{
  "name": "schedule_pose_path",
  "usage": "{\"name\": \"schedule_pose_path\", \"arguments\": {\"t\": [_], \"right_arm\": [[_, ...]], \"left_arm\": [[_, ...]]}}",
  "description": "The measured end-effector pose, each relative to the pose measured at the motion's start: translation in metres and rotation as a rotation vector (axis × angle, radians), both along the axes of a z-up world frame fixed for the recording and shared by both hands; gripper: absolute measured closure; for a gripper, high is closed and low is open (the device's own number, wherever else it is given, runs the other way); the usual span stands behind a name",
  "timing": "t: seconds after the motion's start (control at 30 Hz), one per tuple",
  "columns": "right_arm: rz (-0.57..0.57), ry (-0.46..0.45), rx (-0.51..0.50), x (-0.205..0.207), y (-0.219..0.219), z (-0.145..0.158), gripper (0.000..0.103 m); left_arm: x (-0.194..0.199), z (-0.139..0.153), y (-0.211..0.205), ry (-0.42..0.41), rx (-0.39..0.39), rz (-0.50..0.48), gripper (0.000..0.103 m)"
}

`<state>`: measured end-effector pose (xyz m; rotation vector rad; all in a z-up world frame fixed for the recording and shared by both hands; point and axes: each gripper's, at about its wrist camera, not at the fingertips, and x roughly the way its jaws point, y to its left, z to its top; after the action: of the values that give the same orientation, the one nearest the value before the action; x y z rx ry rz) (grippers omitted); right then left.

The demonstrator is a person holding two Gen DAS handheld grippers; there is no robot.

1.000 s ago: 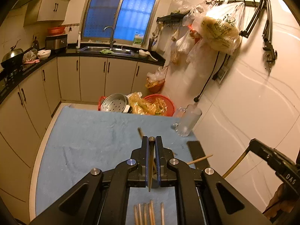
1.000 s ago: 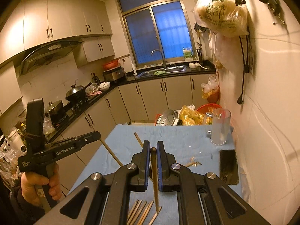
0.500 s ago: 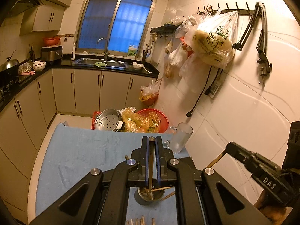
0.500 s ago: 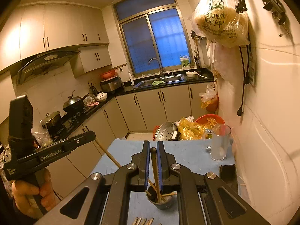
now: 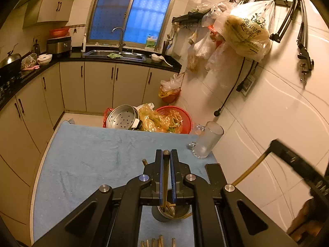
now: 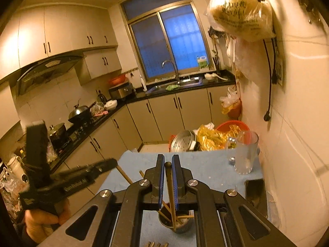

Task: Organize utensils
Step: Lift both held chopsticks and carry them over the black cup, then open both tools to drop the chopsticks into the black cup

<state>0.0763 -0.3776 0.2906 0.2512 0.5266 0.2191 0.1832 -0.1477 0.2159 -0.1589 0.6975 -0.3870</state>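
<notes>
**A:** Wooden chopstick [image 5: 165,175] is pinched between your left gripper [image 5: 166,154] fingers, blue pads tight on both sides. It stands nearly upright, top end poking just past the fingertips, bottom end down inside the cup [image 5: 171,213].

**B:** And the right one?

**A:** Same deal. Your right gripper [image 6: 168,160] is clamped on its own chopstick [image 6: 170,187], slightly tilted, lower tip dipping into the cup [image 6: 175,223]. Both of your grippers sit right above that cup, side by side.

**B:** What's in the cup already?

**A:** A few sticks leaning at angles, can't count them. It sits on the blue cloth [image 5: 92,156], near your edge of the table. Just in front of it a row of loose sticks [image 5: 157,241] lies flat on the cloth, mostly cut off by the frame.

**B:** Anything else around you?

**A:** Glass mug [image 5: 206,142] at the far right corner of the cloth, by the wall, and a dark phone [image 6: 256,193] lying flat between the mug and the cup. One more stick tip [image 5: 144,161] peeks out behind your left fingers.
</notes>
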Motion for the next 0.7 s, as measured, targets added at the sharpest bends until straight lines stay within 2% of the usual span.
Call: {"name": "schedule_pose_path", "arguments": {"t": [0.13, 0.23, 0.7], "right_arm": [[0.001, -0.039, -0.004, -0.001, 0.001, 0.016, 0.095], [0.0, -0.041, -0.021, 0.002, 0.005, 0.016, 0.095], [0.0, 0.104, -0.036, 0.02, 0.004, -0.061, 0.095]], "left_arm": [[0.002, -0.004, -0.003, 0.006, 0.007, -0.003, 0.096], [0.005, -0.011, -0.005, 0.02, 0.01, -0.005, 0.096], [0.01, -0.043, 0.006, 0.087, -0.001, 0.008, 0.096]]}}
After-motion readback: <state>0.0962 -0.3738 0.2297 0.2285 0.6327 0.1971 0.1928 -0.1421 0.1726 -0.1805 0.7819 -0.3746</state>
